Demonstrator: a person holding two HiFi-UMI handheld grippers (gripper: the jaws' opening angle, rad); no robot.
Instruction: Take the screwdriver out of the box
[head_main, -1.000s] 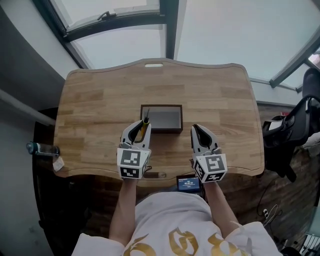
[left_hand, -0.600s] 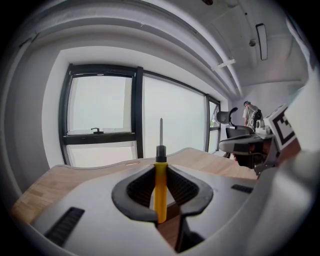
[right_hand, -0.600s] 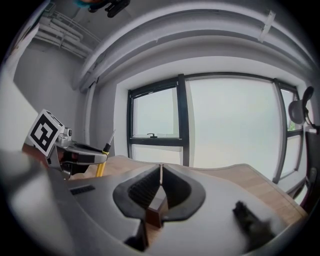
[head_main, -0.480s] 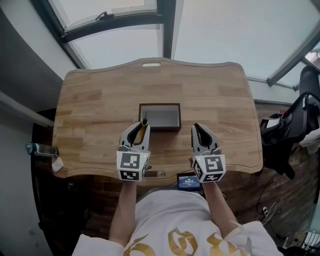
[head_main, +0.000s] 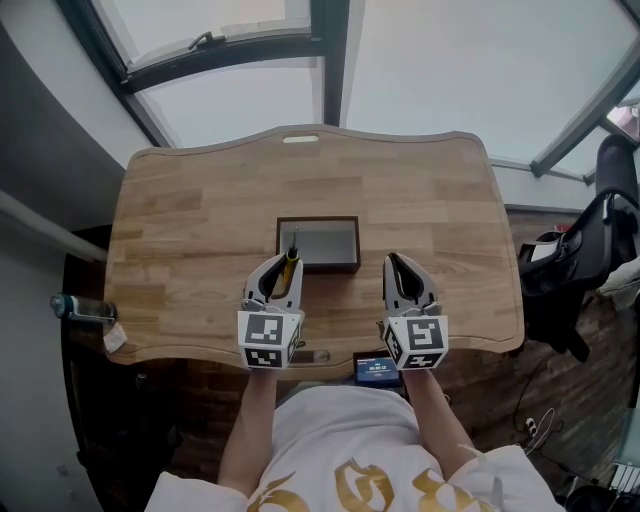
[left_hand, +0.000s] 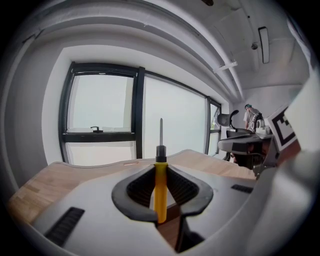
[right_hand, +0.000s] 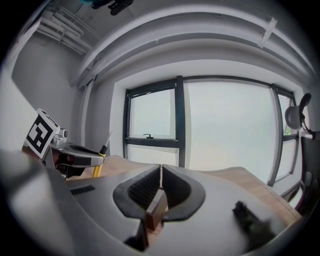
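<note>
Near side of the box (head_main: 318, 266), my left claw (head_main: 282, 264) pinches the screwdriver (left_hand: 160, 190) upright (clear of its walls, I judge), right claw (right_hand: 161, 170) pressed together, empty.

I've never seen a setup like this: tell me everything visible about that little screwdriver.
The screwdriver is small: a slim yellow, plastic-looking handle, a black collar and a thin metal shaft. It stands upright, tip up, its handle clamped between the left gripper's pads, at the dark box's near left corner. Nothing else touches it.

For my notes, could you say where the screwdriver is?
In the head view, the left gripper clamps the screwdriver at the near-left corner of the box.
</note>
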